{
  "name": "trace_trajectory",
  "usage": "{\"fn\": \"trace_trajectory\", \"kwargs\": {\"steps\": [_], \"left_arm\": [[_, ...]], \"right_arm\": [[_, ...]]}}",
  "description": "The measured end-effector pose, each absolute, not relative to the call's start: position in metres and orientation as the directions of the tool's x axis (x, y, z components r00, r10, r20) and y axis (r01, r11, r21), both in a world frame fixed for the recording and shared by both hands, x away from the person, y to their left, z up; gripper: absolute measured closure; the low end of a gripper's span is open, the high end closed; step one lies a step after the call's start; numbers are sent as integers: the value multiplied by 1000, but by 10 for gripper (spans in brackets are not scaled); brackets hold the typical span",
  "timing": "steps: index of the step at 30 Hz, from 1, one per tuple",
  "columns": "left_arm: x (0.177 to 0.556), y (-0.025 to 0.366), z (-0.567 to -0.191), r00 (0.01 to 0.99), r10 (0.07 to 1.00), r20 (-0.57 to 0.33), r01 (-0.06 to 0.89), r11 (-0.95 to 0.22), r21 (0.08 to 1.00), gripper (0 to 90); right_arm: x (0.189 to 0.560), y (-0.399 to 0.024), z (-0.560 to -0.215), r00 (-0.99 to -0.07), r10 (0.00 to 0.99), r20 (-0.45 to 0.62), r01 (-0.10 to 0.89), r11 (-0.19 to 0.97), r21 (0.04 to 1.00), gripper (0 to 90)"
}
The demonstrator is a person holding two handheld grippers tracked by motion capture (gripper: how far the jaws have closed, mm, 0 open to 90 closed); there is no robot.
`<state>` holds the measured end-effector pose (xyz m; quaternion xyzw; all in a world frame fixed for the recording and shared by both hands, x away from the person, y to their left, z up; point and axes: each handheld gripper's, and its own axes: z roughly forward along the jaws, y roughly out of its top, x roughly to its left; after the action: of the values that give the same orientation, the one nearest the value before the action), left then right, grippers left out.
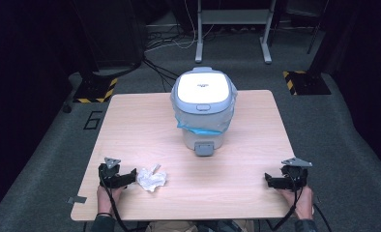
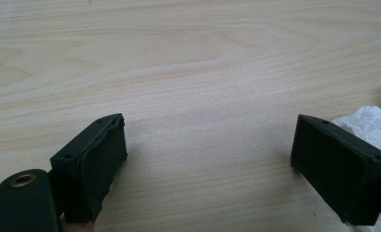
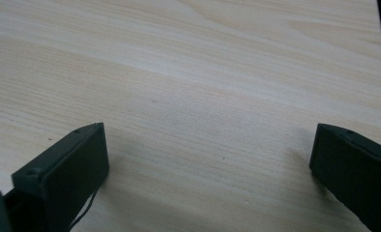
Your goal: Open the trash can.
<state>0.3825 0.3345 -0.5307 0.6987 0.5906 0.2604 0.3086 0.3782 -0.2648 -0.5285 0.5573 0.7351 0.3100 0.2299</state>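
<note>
Jaws of the left gripper (image 1: 130,175) stand wide apart with bare wood between them, grasping nothing; a crumpled white paper (image 1: 151,180) lies on the desk (image 1: 130,125) just beside the right-hand jaw in the left gripper view (image 2: 367,123). Right gripper (image 1: 271,180), near the desk's opposite front corner, is likewise released and empty. A lidded white bin (image 1: 204,108), lined with a blue bag, stands mid-desk, well apart from both.

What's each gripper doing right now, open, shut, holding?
Left gripper: open, empty, beside the crumpled white paper wad.
Right gripper: open, empty.
</note>
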Motion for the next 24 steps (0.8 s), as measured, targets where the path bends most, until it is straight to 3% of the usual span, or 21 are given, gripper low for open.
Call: {"fn": "trace_trajectory", "kwargs": {"steps": [24], "left_arm": [[382,334,-531,166,986,-4,666,-109,738,120]], "right_arm": [[396,-224,-486,-414,909,49,621,242,746,3]]}}
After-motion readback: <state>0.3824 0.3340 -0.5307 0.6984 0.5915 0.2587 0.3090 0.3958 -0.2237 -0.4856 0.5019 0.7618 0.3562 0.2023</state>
